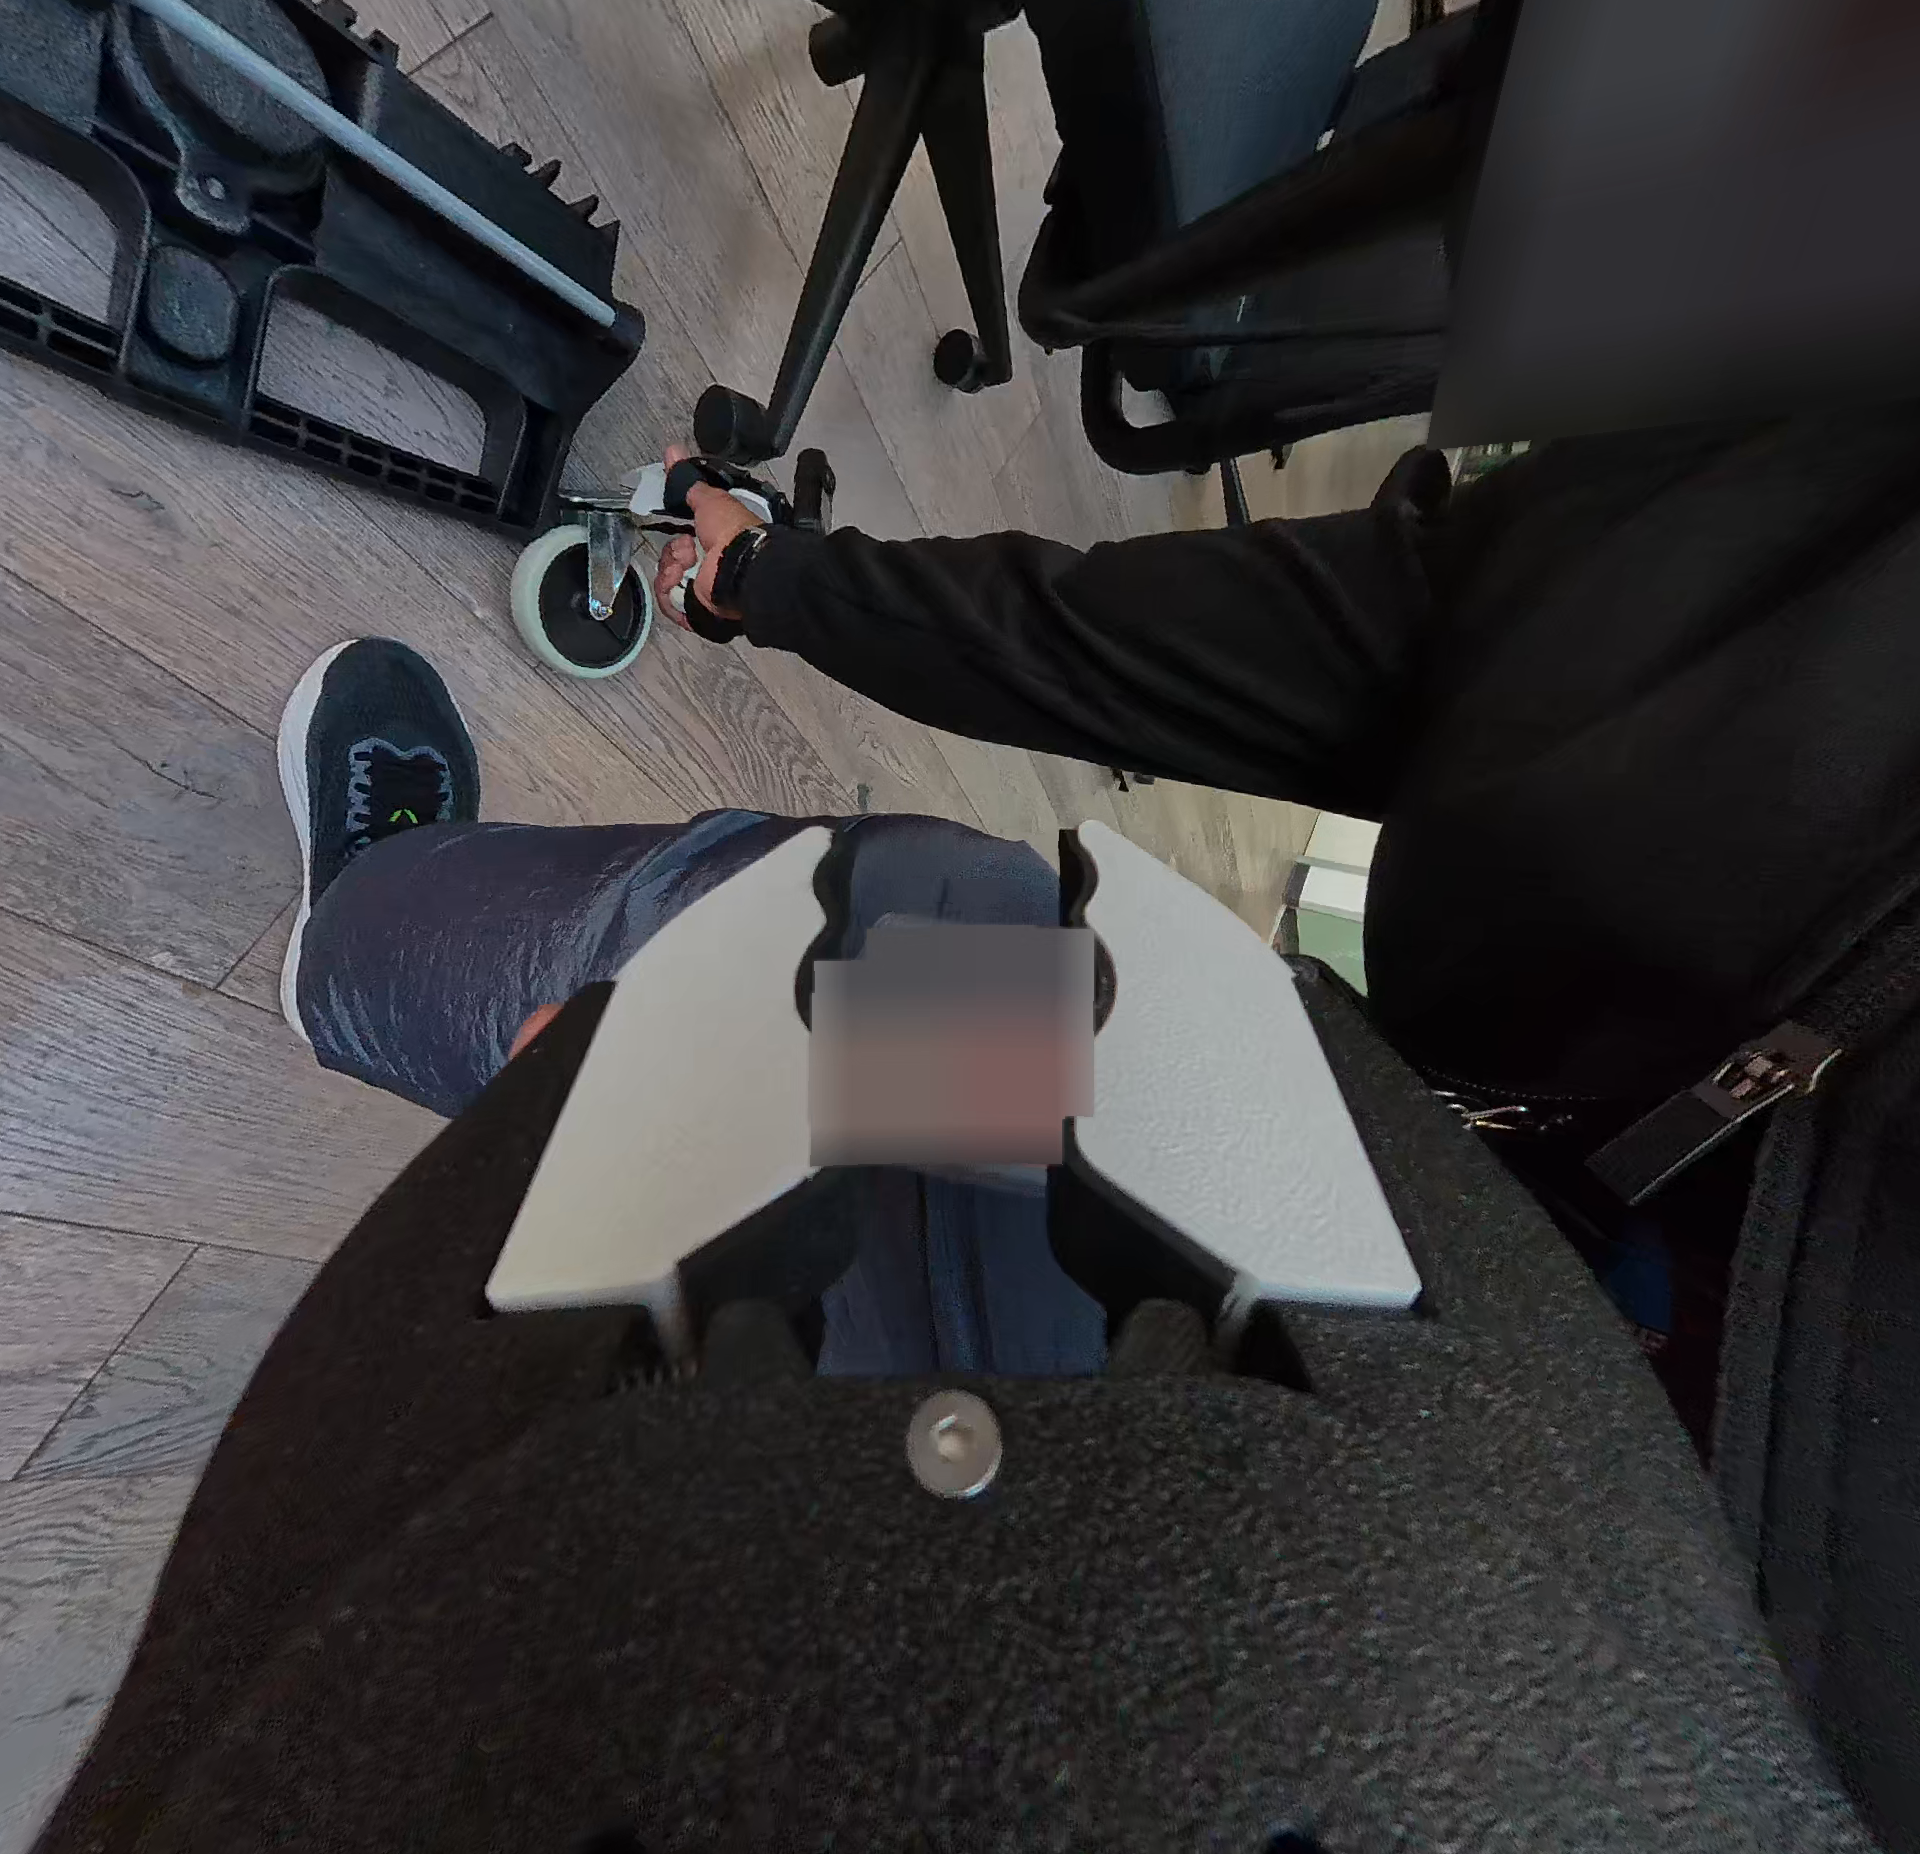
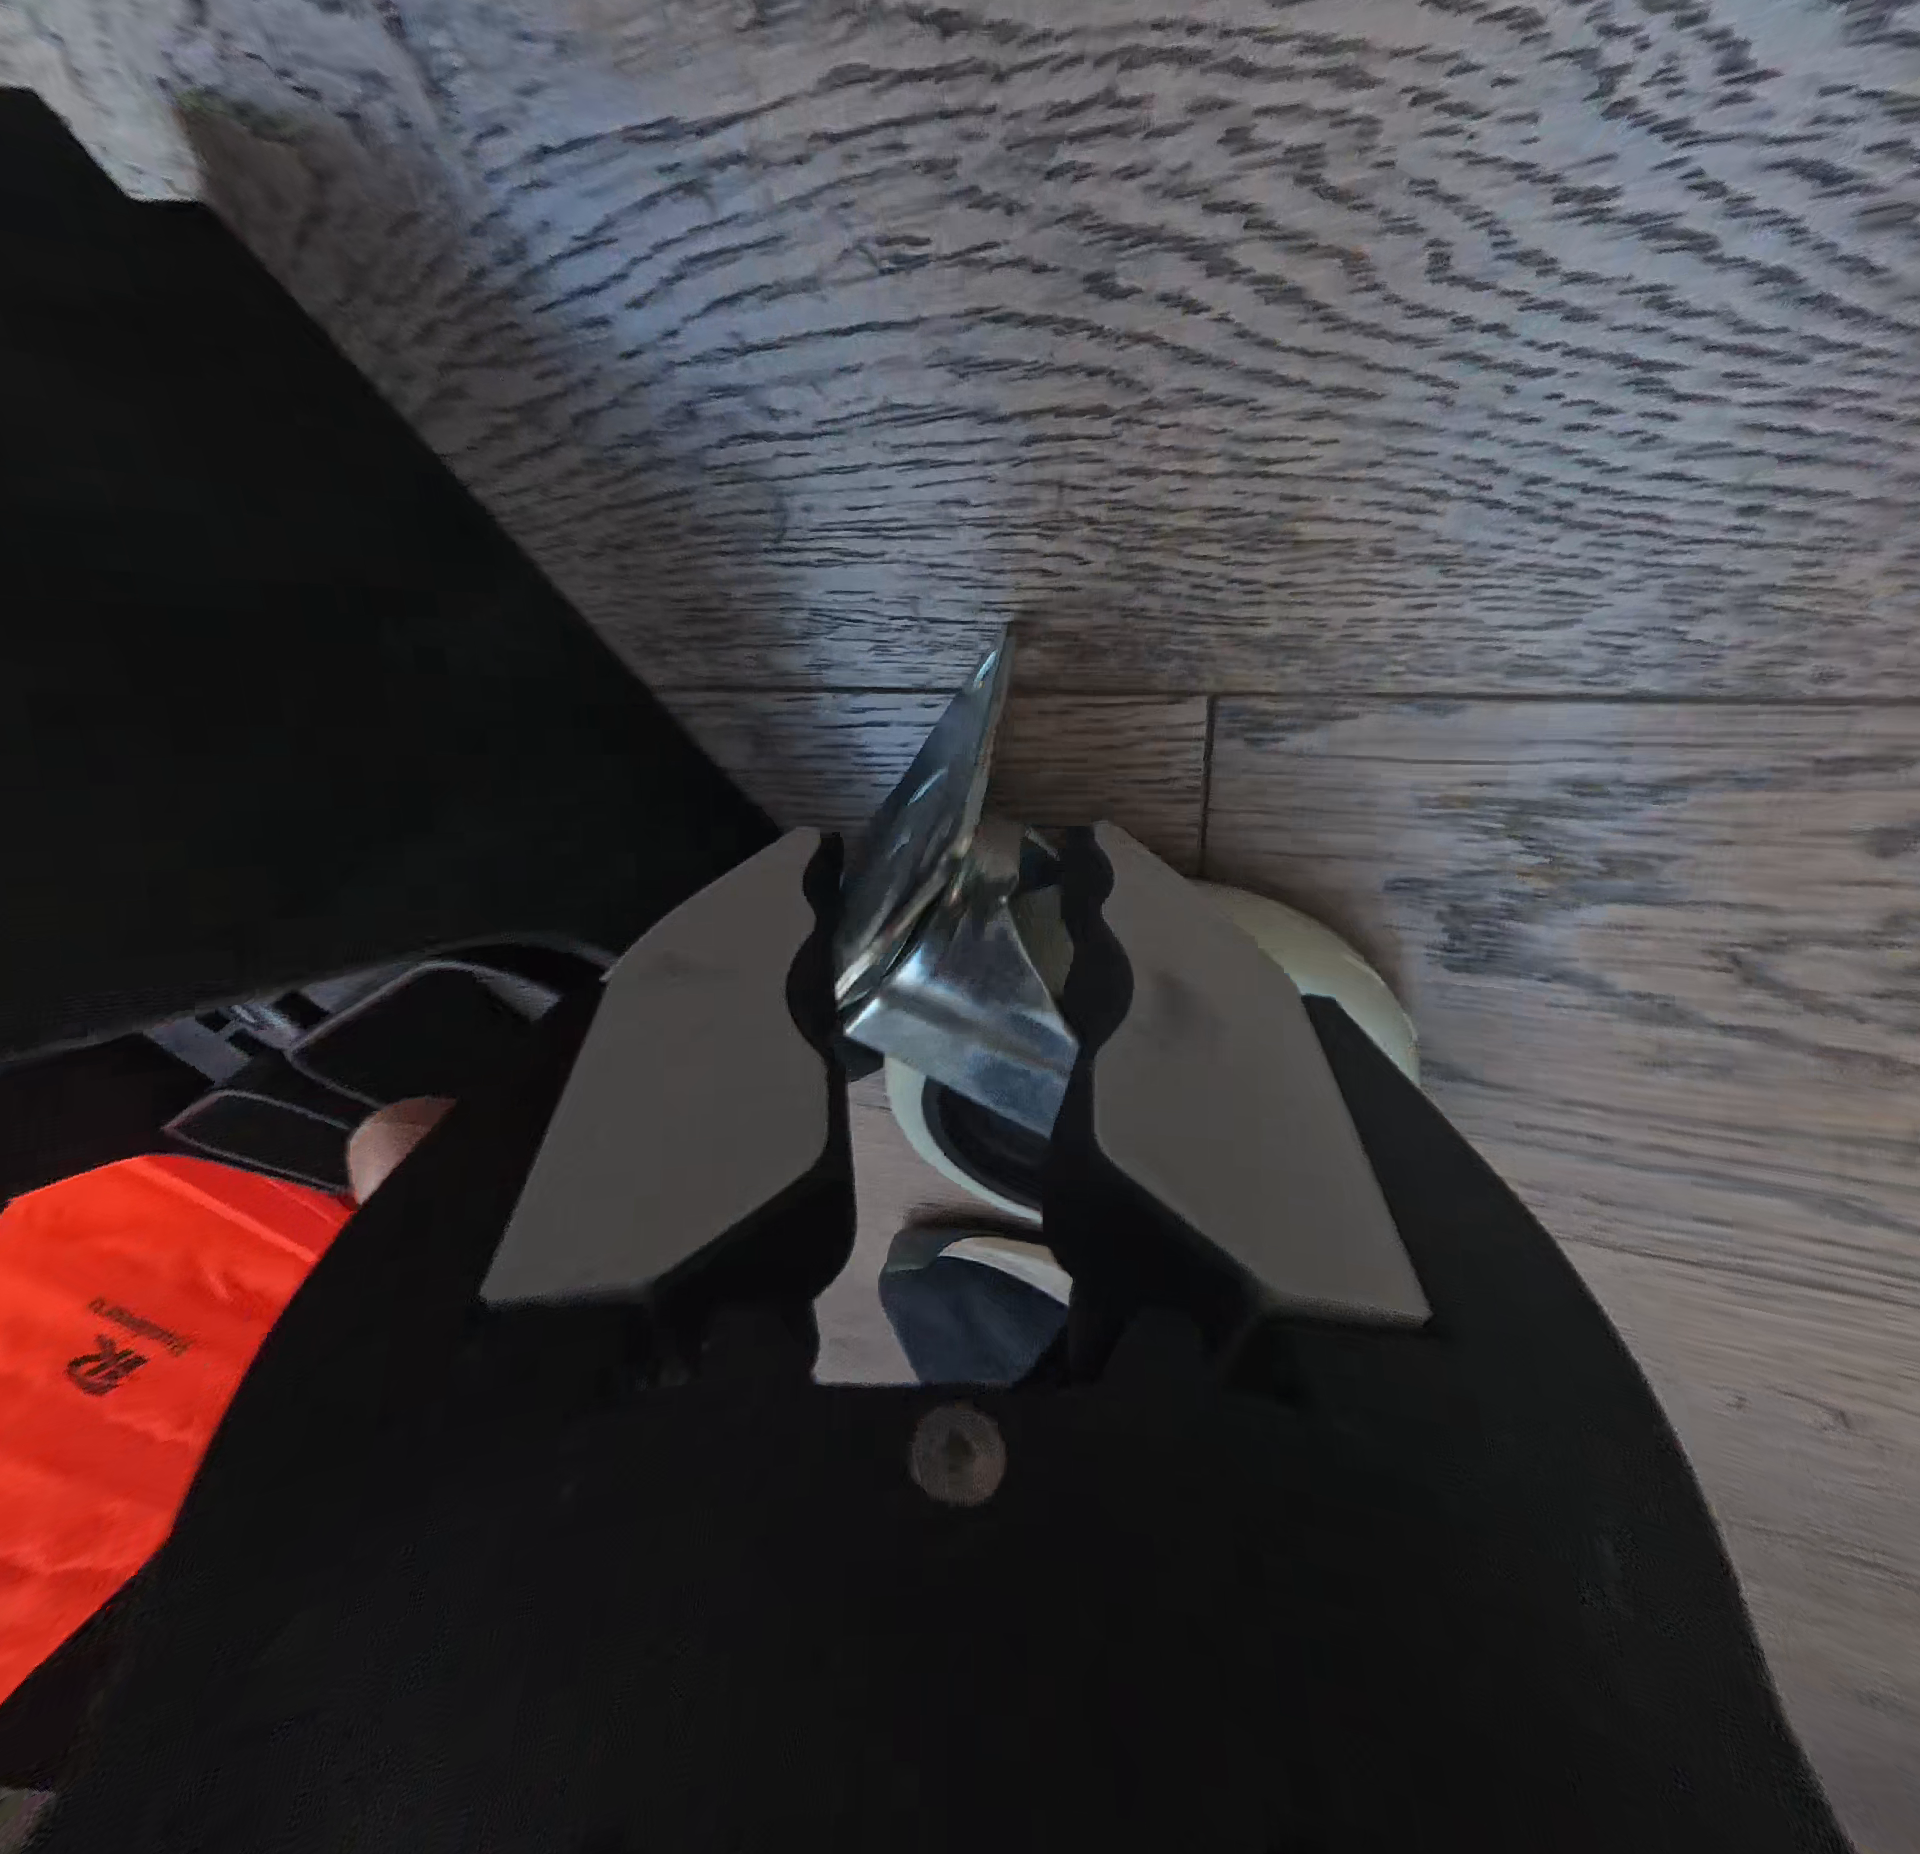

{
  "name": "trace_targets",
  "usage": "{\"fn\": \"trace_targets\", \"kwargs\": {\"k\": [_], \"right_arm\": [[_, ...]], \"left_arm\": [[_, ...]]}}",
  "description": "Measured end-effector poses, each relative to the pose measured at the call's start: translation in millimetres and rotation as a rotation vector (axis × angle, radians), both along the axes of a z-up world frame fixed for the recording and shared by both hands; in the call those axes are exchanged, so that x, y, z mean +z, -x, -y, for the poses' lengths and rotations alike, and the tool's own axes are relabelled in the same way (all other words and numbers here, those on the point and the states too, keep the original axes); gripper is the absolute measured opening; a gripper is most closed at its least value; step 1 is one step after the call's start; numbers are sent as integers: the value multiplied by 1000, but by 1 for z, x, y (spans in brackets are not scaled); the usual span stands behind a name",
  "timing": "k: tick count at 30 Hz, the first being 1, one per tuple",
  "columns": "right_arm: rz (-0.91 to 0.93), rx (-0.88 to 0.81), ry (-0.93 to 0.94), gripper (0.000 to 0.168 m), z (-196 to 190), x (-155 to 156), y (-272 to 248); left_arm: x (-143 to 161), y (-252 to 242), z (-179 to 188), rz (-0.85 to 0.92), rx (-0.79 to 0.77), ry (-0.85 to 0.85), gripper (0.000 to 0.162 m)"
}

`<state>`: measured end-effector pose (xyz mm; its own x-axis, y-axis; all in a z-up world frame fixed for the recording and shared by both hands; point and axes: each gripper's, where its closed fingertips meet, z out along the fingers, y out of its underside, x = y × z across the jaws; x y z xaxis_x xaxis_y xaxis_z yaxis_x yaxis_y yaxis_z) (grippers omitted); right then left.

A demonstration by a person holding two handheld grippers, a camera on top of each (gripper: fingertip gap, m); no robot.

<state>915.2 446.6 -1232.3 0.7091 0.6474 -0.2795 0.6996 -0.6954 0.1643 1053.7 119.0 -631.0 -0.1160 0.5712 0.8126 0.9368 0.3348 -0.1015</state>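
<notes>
My right gripper [image 2: 951, 859] is shut on the shiny metal bracket [image 2: 956, 1004] of a caster with a pale wheel [image 2: 1340, 963], held low over the wood floor. In the left wrist view the same caster [image 1: 540, 599] sits at the corner of an upturned black plastic dolly [image 1: 416, 194], with the right gripper [image 1: 634, 521] and the hand on it. My left gripper [image 1: 951, 869] is open above the person's knee in blue trousers [image 1: 499, 931]. A blurred patch covers the gap between its fingers.
An office chair [image 1: 1247, 194] on castors stands just behind the dolly, one leg [image 1: 852, 215] close to the caster. A black shoe [image 1: 374, 755] rests on the grey wood floor [image 1: 156, 1077]. An orange piece [image 2: 125, 1337] shows at the right gripper's left. Some 70 cm of space lies between my two pairs of fingers.
</notes>
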Motion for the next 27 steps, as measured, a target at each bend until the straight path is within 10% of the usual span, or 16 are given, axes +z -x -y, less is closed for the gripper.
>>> {"fn": "trace_targets", "kwargs": {"k": [9, 19, 27], "right_arm": [[37, 43, 20, 7, -1, 1, 4], [-215, 132, 58, 3, 19, 108, -38], [-449, 546, 0, 3, 51, 230, -45]], "left_arm": [[-2, 16, -37, 4, -5, -27, 36], [55, 44, -67, -90, -58, -82, 32], [106, 70, -76, -181, -102, -152, 29]]}}
